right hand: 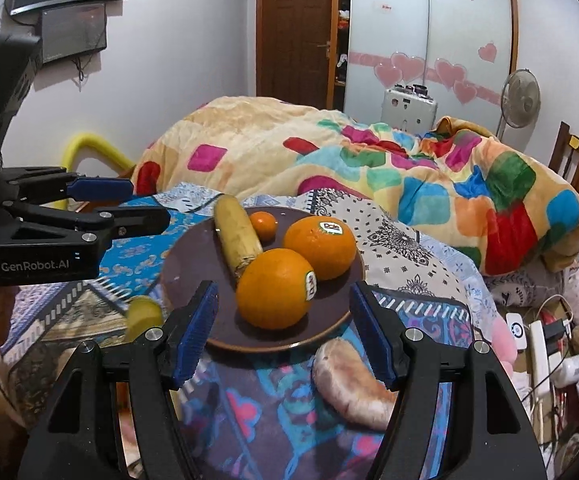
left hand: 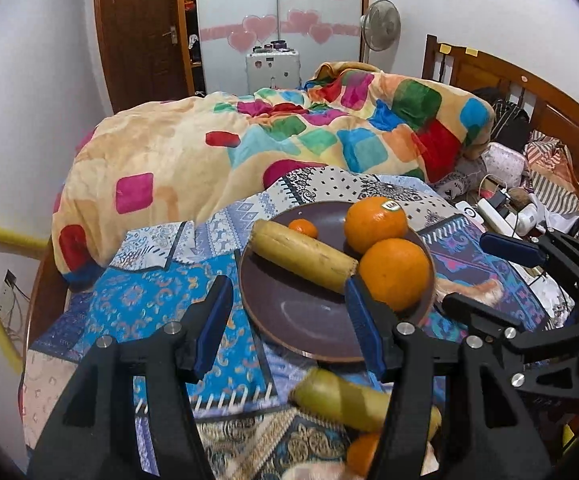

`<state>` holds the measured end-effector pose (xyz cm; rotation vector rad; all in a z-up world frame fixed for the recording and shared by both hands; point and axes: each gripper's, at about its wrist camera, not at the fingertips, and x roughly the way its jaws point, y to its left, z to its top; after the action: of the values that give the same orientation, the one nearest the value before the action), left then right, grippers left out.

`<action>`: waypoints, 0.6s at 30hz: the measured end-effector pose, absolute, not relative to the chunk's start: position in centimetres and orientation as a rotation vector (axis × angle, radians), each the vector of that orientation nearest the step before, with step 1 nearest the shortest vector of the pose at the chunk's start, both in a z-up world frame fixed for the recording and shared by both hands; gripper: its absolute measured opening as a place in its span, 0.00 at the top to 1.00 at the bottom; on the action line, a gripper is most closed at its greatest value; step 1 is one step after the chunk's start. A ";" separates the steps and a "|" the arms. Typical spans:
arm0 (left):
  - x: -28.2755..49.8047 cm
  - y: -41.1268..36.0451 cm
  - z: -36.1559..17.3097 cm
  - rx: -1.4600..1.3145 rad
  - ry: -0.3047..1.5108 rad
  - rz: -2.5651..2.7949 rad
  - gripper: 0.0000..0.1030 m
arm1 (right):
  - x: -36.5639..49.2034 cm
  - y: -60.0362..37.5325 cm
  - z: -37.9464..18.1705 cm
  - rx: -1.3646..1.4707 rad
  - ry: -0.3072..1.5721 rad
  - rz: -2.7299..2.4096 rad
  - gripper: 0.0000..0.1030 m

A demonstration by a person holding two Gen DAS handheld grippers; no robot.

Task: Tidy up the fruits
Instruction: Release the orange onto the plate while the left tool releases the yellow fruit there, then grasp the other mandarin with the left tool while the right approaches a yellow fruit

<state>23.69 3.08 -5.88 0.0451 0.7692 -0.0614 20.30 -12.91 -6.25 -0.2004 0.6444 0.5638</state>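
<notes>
Here the brown plate (right hand: 177, 276) sits on the bed, just in front of both tongs. The right tongs (right hand: 285, 334) are wide open and hold nothing; the near big orange (right hand: 275, 288) lies just past their tips. The left tongs (left hand: 289, 320) are wide open and empty too, over the plate's near edge. On the plate are two big oranges, one small orange (right hand: 263, 225) and one banana (right hand: 236, 240). Another banana (left hand: 341, 400) and another orange (left hand: 363, 454) lie off the plate, under the left tongs. A bright blanket (right hand: 369, 160) is piled behind.

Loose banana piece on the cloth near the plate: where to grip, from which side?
Grip the banana piece mid-length, across its narrow width, coming from above with the open left gripper. It lies flat and elongated beside the plate, ends tapered, so the middle looks steadiest.
</notes>
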 end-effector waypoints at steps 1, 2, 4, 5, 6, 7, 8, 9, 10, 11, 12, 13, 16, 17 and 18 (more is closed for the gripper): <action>23.1 3.1 -5.8 0.042 0.769 -0.063 0.44 | 19.9 -13.0 -6.1 -0.200 0.640 0.563 0.38; 22.7 3.1 -5.7 0.041 0.768 -0.063 0.44 | 19.6 -13.1 -5.9 -0.201 0.636 0.562 0.38; 21.6 3.1 -5.5 0.035 0.763 -0.062 0.44 | 18.7 -13.2 -5.6 -0.206 0.626 0.557 0.38; 21.1 3.2 -5.4 0.029 0.760 -0.063 0.44 | 18.4 -13.3 -5.5 -0.206 0.623 0.557 0.38; 20.7 3.2 -5.4 0.022 0.758 -0.063 0.44 | 17.9 -13.4 -5.3 -0.203 0.620 0.558 0.38; 20.2 3.2 -5.4 0.015 0.758 -0.065 0.44 | 17.6 -13.5 -5.2 -0.201 0.619 0.560 0.38; 19.7 3.2 -5.4 0.011 0.760 -0.068 0.44 | 17.3 -13.7 -5.1 -0.198 0.618 0.559 0.38; 19.2 3.2 -5.5 0.010 0.763 -0.071 0.44 | 16.8 -13.9 -5.1 -0.195 0.618 0.559 0.38; 18.8 3.1 -5.6 0.011 0.766 -0.073 0.44 | 16.5 -14.0 -5.1 -0.192 0.619 0.560 0.38; 18.3 2.9 -5.8 0.014 0.772 -0.075 0.44 | 16.2 -14.1 -5.1 -0.190 0.620 0.560 0.38; 17.8 2.8 -6.0 0.015 0.778 -0.078 0.44 | 15.8 -14.3 -5.2 -0.189 0.621 0.559 0.38; 17.5 2.7 -6.2 0.015 0.782 -0.080 0.44 | 15.5 -14.4 -5.3 -0.189 0.622 0.558 0.38; 16.3 2.3 -6.9 0.006 0.801 -0.097 0.44 | 14.7 -14.7 -5.6 -0.185 0.628 0.557 0.38; 16.0 2.1 -7.3 0.006 0.809 -0.104 0.44 | 14.4 -14.8 -5.8 -0.185 0.632 0.557 0.38; 15.8 2.0 -7.5 0.008 0.814 -0.106 0.44 | 14.3 -14.9 -6.0 -0.185 0.636 0.556 0.38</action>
<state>15.83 1.96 -7.49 0.0080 0.8143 -0.1057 14.25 -14.89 -6.01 -0.1846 0.6357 0.5564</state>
